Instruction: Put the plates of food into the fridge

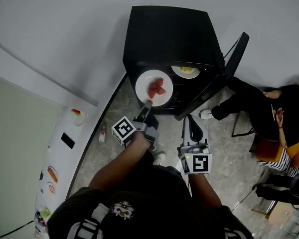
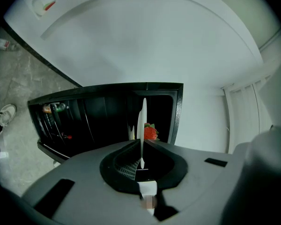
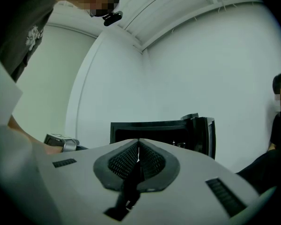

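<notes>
While one plate of yellow food [image 1: 186, 71] already sits inside the open fridge [image 1: 164, 31], at the upper middle of the head view, the strawberry plate [image 1: 154, 87] is only at the threshold. It hangs in front of the opening, lower and to the left of the stored one, and as far as I can tell it rests on no shelf yet. The left gripper [image 1: 147, 105] carries it by the near rim. In the left gripper view its fingers [image 2: 125, 167] are pinched narrow on that rim. The plate there shows edge-on as a thin white line rising at the centre, with a strawberry [image 2: 150, 132] just right of it and the dark fridge interior behind. The right gripper [image 1: 190, 119] hovers to the lower right of the plate, apart from it and from the door [image 1: 234, 59], which stands swung open at the right. Its fingers [image 3: 152, 162] are pressed together with nothing between them. I judge the task partly done: one plate is in, and this one has yet to go onto a shelf and be let go. On the white bench [image 1: 60, 158] along the left edge lie more food items, too small to name, so further plates may be left to fetch.
</notes>
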A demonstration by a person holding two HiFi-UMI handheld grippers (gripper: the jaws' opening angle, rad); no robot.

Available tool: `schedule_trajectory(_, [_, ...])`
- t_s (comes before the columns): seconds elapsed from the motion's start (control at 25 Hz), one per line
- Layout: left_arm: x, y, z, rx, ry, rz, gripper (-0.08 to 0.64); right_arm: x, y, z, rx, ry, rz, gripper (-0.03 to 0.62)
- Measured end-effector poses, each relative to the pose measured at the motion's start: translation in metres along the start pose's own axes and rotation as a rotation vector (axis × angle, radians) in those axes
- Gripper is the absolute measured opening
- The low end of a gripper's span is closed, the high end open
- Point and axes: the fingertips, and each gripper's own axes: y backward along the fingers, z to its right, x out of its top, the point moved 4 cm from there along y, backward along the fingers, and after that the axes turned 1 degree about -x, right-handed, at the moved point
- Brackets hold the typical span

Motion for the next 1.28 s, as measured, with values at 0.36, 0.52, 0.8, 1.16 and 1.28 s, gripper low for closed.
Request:
schedule_trajectory(0.36, [0.005, -0.036, -0.027, 0.077, -0.02, 0.02, 0.032, -0.006, -0.017, 0.005, -0.005, 0.005, -0.005, 0.025])
schedule_trajectory(0.52, [0.013, -0.053, -0.032, 0.081, -0.016, 0.06, 0.032, -0.01, -0.027, 0.009, 0.0, 0.006, -0.019, 0.025])
schedule_trajectory(0.8, [0.025, -0.078, -0.036, 0.087, -0.025, 0.096, 0.034, -0.011, -0.048, 0.013, 0.0, -0.019, -0.024, 0.025])
schedule_trajectory(1.16, [0.041, -0.096, -0.044, 0.087, 0.014, 0.133, 0.034, -0.018, -0.071, 0.022, -0.019, -0.021, -0.058, 0.025])
schedule_trajectory(1.28, [0.043, -0.104, -0.047, 0.085, 0.021, 0.147, 0.034, -0.02, -0.079, 0.023, -0.018, -0.021, -0.063, 0.025])
